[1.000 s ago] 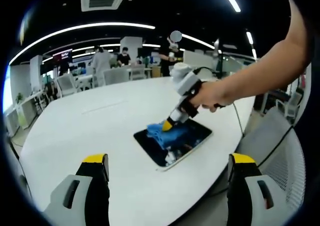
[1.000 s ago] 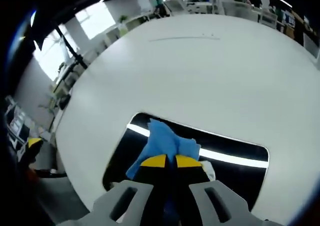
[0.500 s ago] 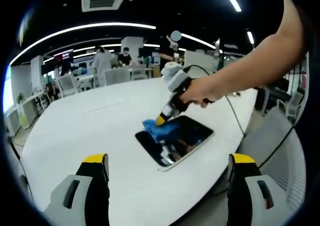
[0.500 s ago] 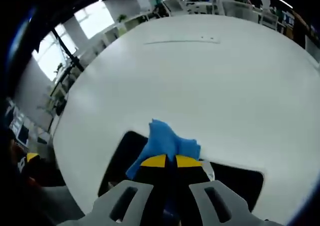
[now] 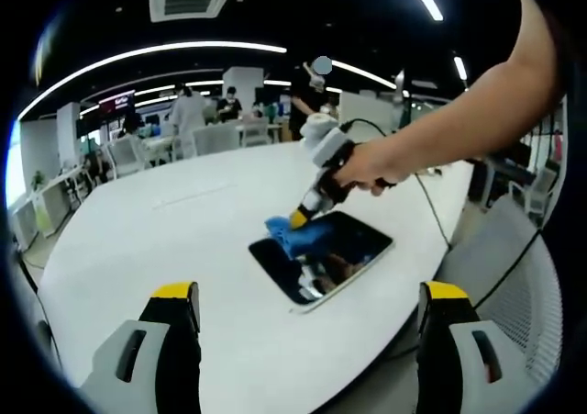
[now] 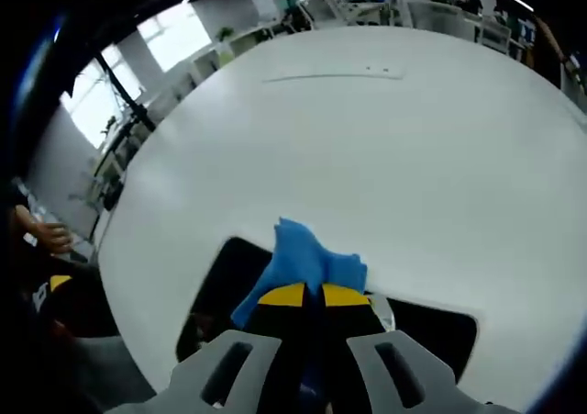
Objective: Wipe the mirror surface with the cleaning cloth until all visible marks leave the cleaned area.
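Note:
A dark rectangular mirror (image 5: 335, 260) lies flat on the white round table (image 5: 147, 240). A blue cleaning cloth (image 5: 295, 237) is pressed on the mirror's far left corner. My right gripper (image 5: 300, 219), held by a person's hand, is shut on the cloth. In the right gripper view the cloth (image 6: 303, 260) bunches just ahead of the yellow fingertips (image 6: 285, 295) of the right gripper (image 6: 304, 296), over the mirror (image 6: 225, 276). My left gripper (image 5: 307, 295) hangs open over the table's near edge, apart from the mirror, holding nothing.
The person's bare arm (image 5: 477, 120) reaches in from the right. Office desks, chairs (image 5: 215, 137) and several people stand behind the table. A mesh chair (image 5: 514, 276) sits at the right edge. A thin seam line (image 6: 330, 74) crosses the far tabletop.
Over the second, the right gripper slid the cloth from the mirror's middle to its far left corner; in the last half second it barely shifted. The left gripper held still.

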